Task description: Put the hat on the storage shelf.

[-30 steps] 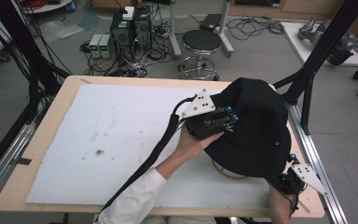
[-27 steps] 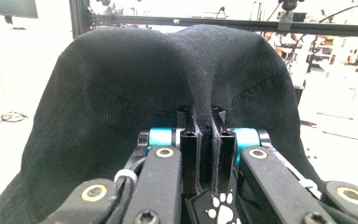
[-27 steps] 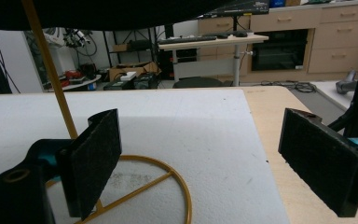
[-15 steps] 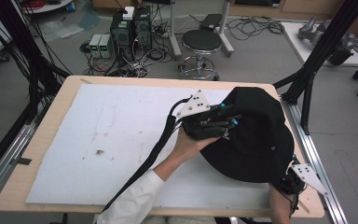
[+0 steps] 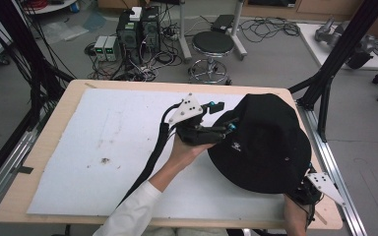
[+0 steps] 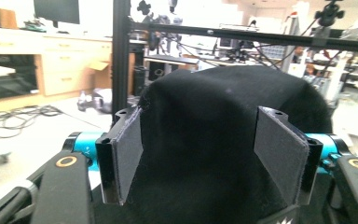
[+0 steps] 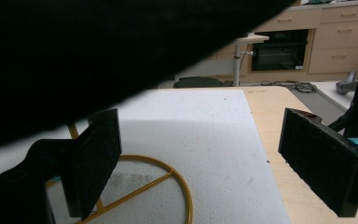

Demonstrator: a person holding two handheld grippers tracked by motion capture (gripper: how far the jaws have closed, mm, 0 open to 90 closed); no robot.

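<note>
A black bucket hat (image 5: 266, 142) sits on the right part of the white foam board (image 5: 103, 142). My left gripper (image 5: 224, 116) is at the hat's left side, and its jaws have just been opening. In the left gripper view the grey pads (image 6: 127, 154) stand wide apart with the hat's crown (image 6: 205, 112) between them, unpressed. My right gripper (image 5: 309, 191) is at the near right corner under the hat's brim. It (image 7: 200, 158) is open over the board, with the brim (image 7: 98, 42) overhead and a yellow wire ring (image 7: 179, 179) below.
The wooden table edge (image 5: 320, 216) runs close by the right gripper. A black frame post (image 5: 325, 88) rises at the table's right side. A stool (image 5: 212, 44) and computer cases (image 5: 138, 27) stand on the floor beyond the table.
The left gripper's jaws have come apart and let go of the hat, and the hand drew back to the left. The hat has settled lower. The right gripper has kept still.
</note>
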